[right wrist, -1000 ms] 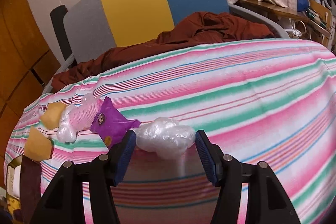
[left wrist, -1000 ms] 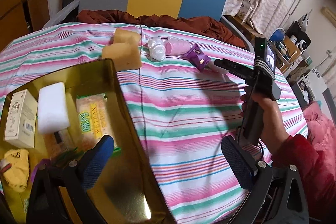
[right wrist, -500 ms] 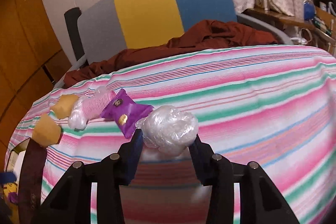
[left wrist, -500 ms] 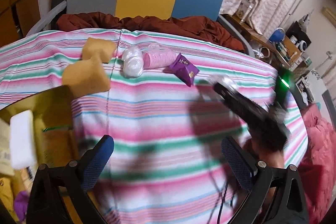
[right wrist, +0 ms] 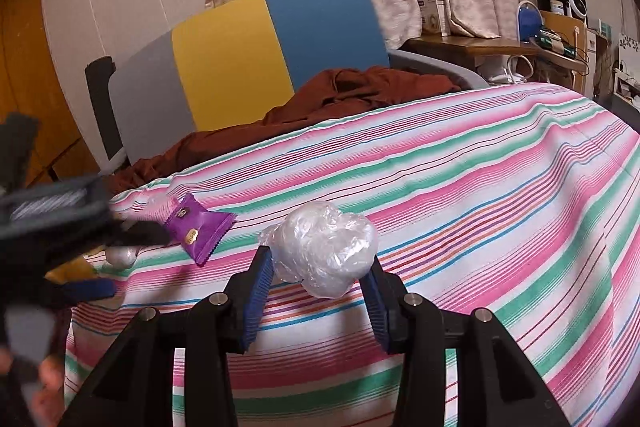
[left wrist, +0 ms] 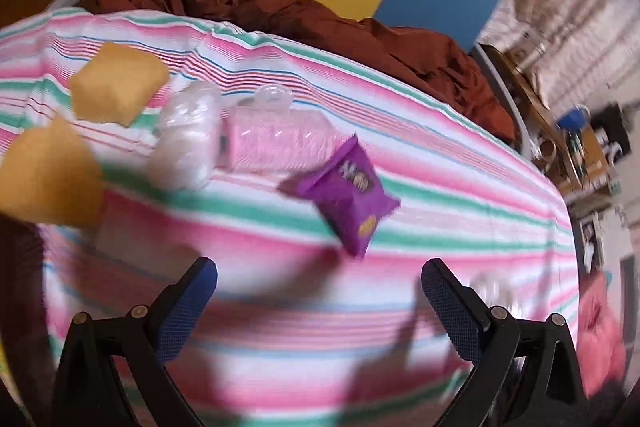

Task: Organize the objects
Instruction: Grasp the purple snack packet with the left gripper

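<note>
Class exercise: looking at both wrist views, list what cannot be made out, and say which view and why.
- Purple snack packet: its print is unreadable in the left wrist view, smeared by motion blur.
- Left gripper: in the right wrist view a dark blur at the left edge; its jaws cannot be judged there.
- Yellow sponge: cut off by the left edge of the left wrist view.

Purple packet (left wrist: 347, 192), seemingly orange sponges (left wrist: 116, 88), striped cloth (right wrist: 460, 163).

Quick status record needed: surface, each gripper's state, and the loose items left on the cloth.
surface: striped cloth
right gripper: shut on clear plastic bundle
left gripper: open, nothing between the fingers, above the cloth
loose items: purple packet, pink wrapped stack, white wrapped bundle, two yellow sponges
</note>
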Motion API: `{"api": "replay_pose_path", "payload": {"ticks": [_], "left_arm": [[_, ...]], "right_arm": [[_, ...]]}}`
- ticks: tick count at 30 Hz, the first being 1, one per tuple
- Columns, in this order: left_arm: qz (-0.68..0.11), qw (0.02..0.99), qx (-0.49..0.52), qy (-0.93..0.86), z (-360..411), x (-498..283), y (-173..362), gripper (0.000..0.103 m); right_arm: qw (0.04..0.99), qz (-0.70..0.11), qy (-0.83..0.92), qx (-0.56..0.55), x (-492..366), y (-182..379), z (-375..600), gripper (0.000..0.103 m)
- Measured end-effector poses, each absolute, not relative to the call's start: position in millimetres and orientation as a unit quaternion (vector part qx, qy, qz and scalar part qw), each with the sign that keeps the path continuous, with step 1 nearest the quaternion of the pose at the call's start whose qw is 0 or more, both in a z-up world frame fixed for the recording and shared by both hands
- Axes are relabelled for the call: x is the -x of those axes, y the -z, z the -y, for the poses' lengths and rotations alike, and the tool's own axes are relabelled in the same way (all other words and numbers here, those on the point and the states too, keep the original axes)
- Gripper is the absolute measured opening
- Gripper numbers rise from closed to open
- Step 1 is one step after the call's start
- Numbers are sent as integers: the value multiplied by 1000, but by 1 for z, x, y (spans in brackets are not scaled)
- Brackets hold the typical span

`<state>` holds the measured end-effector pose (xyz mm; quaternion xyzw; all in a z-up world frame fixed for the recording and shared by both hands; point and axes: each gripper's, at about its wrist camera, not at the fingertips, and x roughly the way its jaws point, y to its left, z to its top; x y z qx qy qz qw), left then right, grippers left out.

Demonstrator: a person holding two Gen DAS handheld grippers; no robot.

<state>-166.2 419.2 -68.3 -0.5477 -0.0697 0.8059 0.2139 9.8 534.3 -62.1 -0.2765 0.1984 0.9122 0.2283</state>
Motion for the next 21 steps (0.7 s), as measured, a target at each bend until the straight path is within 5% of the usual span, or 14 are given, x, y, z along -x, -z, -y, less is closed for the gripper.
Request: {"api": "replay_pose_path", "payload": {"ticks": [8,12,21], "left_arm": [[63,180,529,-827,-454,190,81,100],[20,180,494,-851,-460,184,82,75],[-14,212,453,-866,-444,166,87,44]], "right_arm": [[230,-231,-906,271,-13,70,-547,44],[232,-258,-899,267,-19,75,-555,44],[237,-260,-900,256,-24,74,-554,44]]}}
